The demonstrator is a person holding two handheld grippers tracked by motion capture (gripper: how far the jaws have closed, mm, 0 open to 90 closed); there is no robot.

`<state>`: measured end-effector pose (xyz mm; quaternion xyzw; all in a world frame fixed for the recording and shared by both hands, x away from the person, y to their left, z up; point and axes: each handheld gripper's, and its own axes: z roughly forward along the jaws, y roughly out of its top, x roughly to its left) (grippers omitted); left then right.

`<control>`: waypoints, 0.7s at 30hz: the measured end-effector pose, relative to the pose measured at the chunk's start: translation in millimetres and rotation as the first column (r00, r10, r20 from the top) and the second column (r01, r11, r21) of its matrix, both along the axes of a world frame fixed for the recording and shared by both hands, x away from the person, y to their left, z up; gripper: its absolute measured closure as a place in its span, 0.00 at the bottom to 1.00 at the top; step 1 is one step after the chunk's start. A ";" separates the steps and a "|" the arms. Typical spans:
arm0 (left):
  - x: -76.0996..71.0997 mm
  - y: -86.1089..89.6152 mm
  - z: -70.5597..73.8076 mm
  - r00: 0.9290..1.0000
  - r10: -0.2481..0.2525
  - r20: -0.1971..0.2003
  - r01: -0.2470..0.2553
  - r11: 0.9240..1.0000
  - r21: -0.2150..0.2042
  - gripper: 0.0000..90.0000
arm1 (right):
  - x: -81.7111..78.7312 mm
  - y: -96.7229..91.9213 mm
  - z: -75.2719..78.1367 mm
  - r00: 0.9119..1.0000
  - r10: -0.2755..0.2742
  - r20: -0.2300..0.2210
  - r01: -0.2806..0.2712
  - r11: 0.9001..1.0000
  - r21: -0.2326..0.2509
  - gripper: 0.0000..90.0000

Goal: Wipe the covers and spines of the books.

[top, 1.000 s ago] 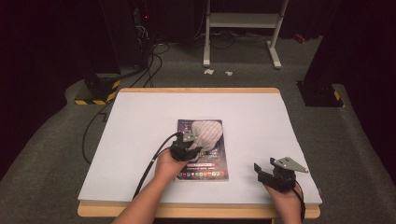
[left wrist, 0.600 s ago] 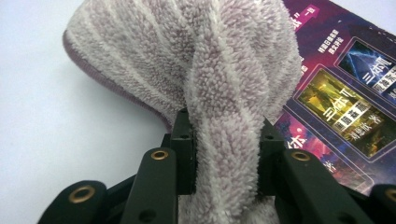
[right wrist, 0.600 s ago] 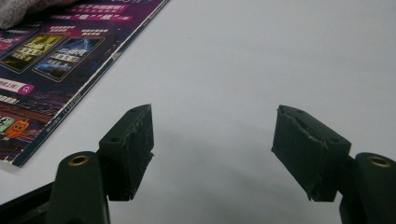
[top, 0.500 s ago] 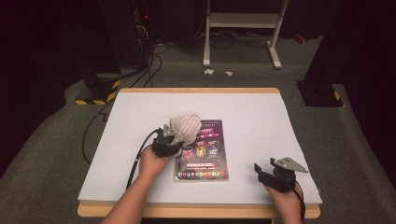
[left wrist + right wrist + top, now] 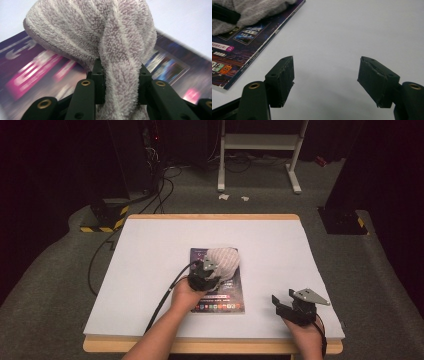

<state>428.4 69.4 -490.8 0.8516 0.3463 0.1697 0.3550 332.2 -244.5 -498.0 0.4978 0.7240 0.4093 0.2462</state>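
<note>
On magazine [image 5: 218, 287] | left hand-held gripper [image 5: 121, 82] pinching towel [image 5: 105, 37] | magazine print blurred | right hand-held gripper [image 5: 325, 82] spread

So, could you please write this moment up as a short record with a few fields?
surface: white table top
left gripper: jaws shut on the towel, a fluffy striped grey-white one
towel position: bunched on the upper part of the magazine
magazine: lies flat near the table's middle, dark purple cover up
right gripper: jaws open, holding nothing, over bare table to the right of the magazine
</note>
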 end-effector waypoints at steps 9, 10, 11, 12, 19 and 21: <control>-1.6 -52.0 -0.1 0.996 -0.085 -0.014 0.085 0.996 -0.030 0.76 | 0.1 0.2 -0.3 1.000 0.003 -0.001 -0.003 1.000 0.001 0.32; -2.3 -55.5 -0.1 0.996 -0.092 -0.014 0.092 0.995 -0.029 0.76 | 0.2 0.1 -0.3 1.000 0.004 -0.001 -0.004 1.000 0.000 0.32; -2.8 -58.2 -0.3 0.995 -0.097 -0.015 0.096 0.995 -0.028 0.75 | 0.3 0.1 -0.3 1.000 0.004 -0.001 -0.004 1.000 0.001 0.32; -3.1 -59.8 -0.4 0.995 -0.100 -0.014 0.100 0.995 -0.025 0.75 | 0.3 0.2 -0.3 1.000 0.004 0.000 -0.004 1.000 0.000 0.32; -2.3 -42.8 -1.9 0.997 -0.076 -0.011 0.076 0.997 -0.032 0.75 | 0.1 1.5 0.0 1.000 0.009 0.002 -0.009 1.000 -0.004 0.32; -1.5 -31.3 -2.1 0.998 -0.057 -0.003 0.057 0.998 -0.029 0.75 | 0.1 1.4 0.1 1.000 0.009 0.002 -0.009 1.000 -0.005 0.32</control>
